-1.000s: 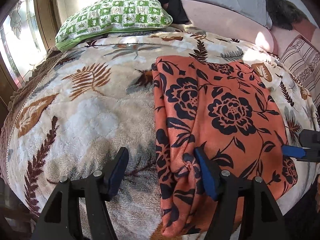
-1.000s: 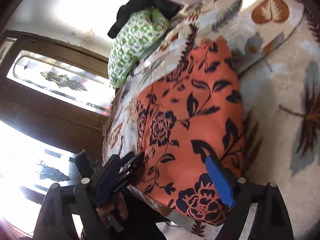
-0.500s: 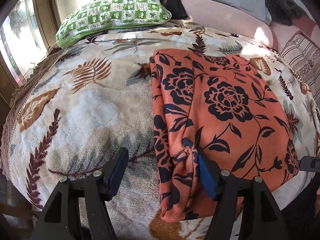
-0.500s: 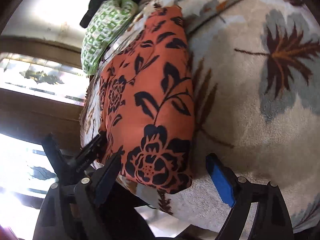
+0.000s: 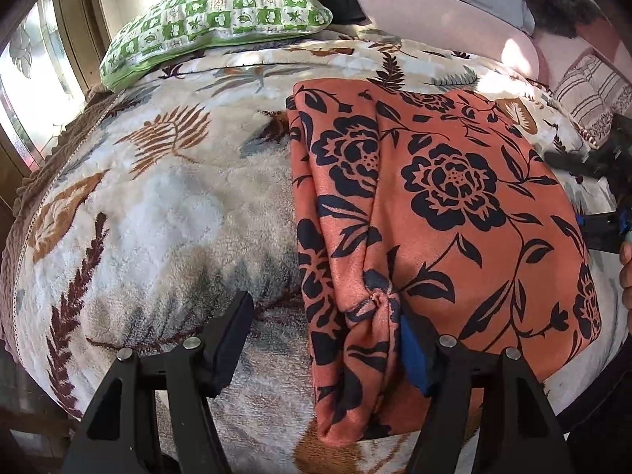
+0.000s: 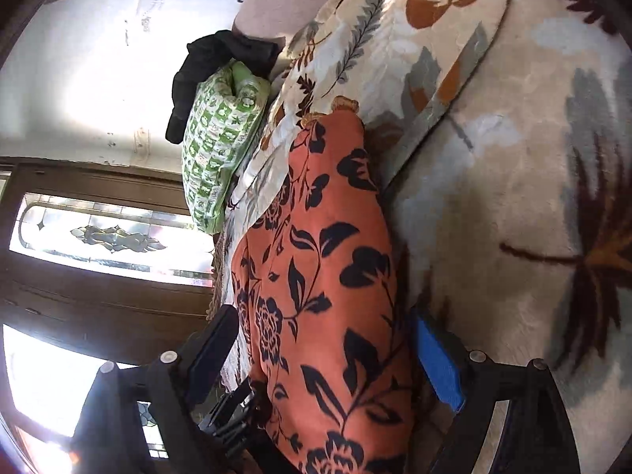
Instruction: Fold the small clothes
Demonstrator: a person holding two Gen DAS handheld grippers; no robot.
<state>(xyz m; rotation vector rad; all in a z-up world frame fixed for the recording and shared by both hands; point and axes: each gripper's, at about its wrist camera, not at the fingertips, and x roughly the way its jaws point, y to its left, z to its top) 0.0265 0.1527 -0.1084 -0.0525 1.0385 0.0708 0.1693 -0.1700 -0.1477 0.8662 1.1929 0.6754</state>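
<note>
An orange fleece garment printed with dark navy flowers (image 5: 434,205) is laid flat on a cream plush blanket patterned with brown and grey leaves (image 5: 166,213), right of centre and reaching to the near edge of the bed, where its hem hangs slightly over. The left gripper (image 5: 324,339) is held wide apart, with the bunched near-left fold of the garment lying between its fingers and the blue-padded finger (image 5: 412,351) pressed against the cloth; nothing is clamped. The right gripper (image 6: 328,359) is likewise spread wide, straddling the near right edge of the garment, which fills the gap between the jaws without being pinched. Several risks are judged from this. If only the top layer of the gathered fold is caught, the layers could be pulled apart and the fold undone. Blanket pile could be pinched along with the cloth and dragged up. Uneven closing of the two grippers could skew the fold. The overhanging hem could slide off the near edge. A green-and-white checked pillow (image 5: 221,19) lies far left, well apart.
</note>
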